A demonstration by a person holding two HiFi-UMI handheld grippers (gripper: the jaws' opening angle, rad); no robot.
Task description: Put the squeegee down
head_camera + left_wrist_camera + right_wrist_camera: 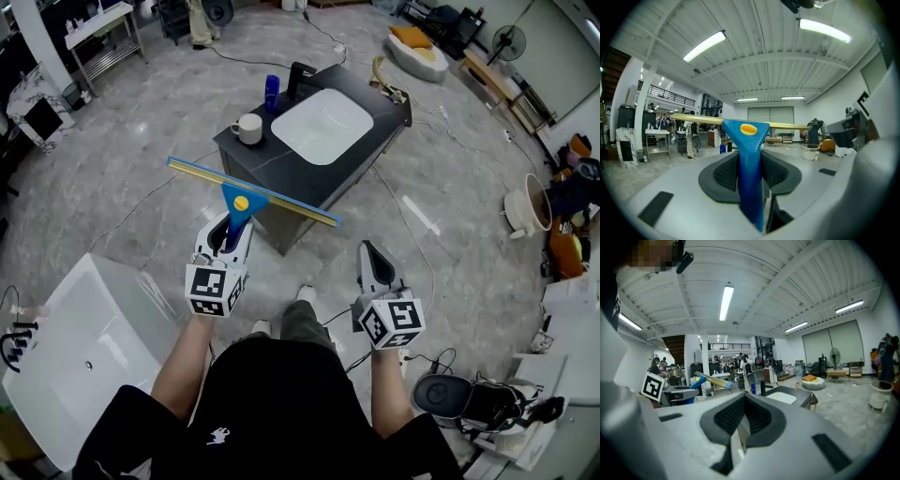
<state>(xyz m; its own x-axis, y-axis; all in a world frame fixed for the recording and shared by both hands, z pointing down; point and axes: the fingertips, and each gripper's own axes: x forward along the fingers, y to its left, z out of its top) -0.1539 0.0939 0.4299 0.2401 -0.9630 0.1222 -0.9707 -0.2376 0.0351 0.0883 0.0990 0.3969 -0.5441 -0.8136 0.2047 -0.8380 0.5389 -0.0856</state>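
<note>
At left, left gripper clamps the squeegee by its blue handle, blade crosswise in air short of the bench; best lowered level, clear of the mug, before release; right gripper empty, jaws together.

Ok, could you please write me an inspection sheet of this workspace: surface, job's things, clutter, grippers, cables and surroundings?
Surface: dark counter with a white sink set in it; it stands on a grey floor.
Job's things: squeegee, blue handle and yellow blade, held in the air in front of the counter, not yet put down.
Clutter: mug, blue bottle and black tap on the counter.
Grippers: left gripper shut on the squeegee handle; right gripper shut, empty.
Cables: thin cable across the floor right of the counter; more by the feet.
Surroundings: white tub at the left, fan far right.
</note>
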